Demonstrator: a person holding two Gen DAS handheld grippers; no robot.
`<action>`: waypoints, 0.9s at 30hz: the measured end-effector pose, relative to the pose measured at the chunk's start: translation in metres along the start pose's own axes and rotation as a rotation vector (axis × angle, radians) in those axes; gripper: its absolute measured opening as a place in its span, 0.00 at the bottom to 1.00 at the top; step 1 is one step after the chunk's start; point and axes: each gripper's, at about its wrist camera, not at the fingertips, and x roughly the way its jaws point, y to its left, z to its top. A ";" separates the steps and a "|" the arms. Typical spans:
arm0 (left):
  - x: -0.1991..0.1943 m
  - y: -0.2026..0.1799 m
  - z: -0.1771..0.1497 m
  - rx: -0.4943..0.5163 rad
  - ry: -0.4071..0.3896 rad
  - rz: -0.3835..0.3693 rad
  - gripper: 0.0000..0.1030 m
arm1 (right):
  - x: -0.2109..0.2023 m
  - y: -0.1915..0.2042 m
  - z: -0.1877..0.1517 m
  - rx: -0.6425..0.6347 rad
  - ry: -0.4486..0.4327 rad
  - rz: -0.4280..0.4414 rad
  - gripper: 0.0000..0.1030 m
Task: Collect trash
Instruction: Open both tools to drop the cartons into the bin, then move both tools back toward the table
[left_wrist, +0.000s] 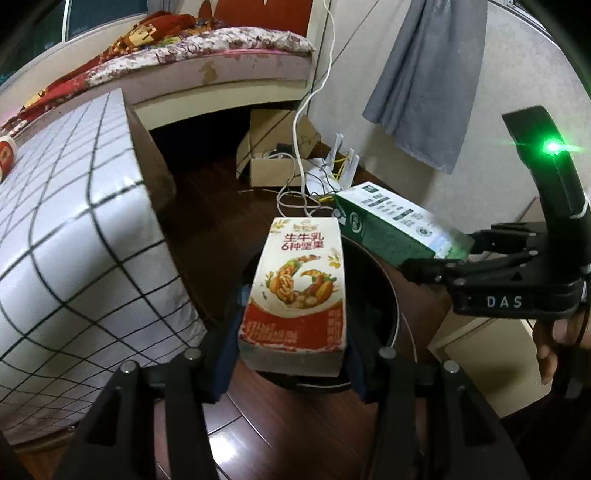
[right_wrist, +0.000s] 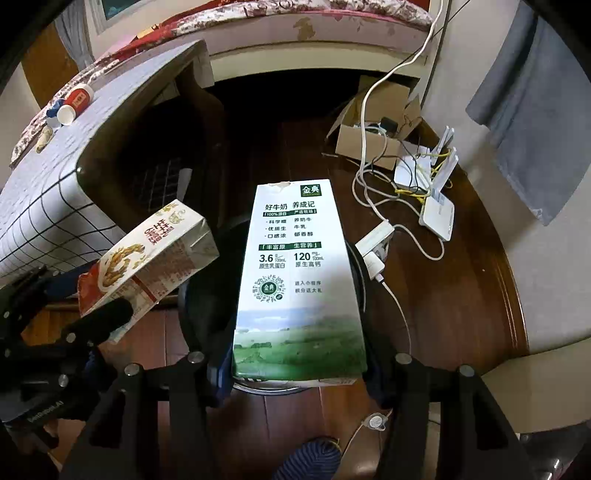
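Note:
My left gripper is shut on a red-and-white nut milk carton and holds it above a round black trash bin on the floor. My right gripper is shut on a green-and-white milk carton and holds it over the same bin. In the left wrist view the green carton and the right gripper come in from the right. In the right wrist view the red carton and the left gripper show at the left.
A low table with a white grid cloth stands left of the bin, with paper cups on it. Behind are a bed, an open cardboard box, white routers and cables on the wooden floor. A grey cloth hangs on the wall.

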 end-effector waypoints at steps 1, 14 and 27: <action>0.002 0.000 0.000 -0.002 0.003 -0.012 0.51 | 0.002 0.000 0.000 0.000 0.009 0.002 0.56; -0.002 0.018 -0.006 -0.064 -0.027 0.145 0.99 | 0.013 -0.027 -0.003 0.057 0.036 -0.117 0.99; -0.015 0.019 -0.002 -0.055 -0.064 0.165 0.99 | 0.005 0.000 -0.003 -0.022 0.002 -0.108 0.99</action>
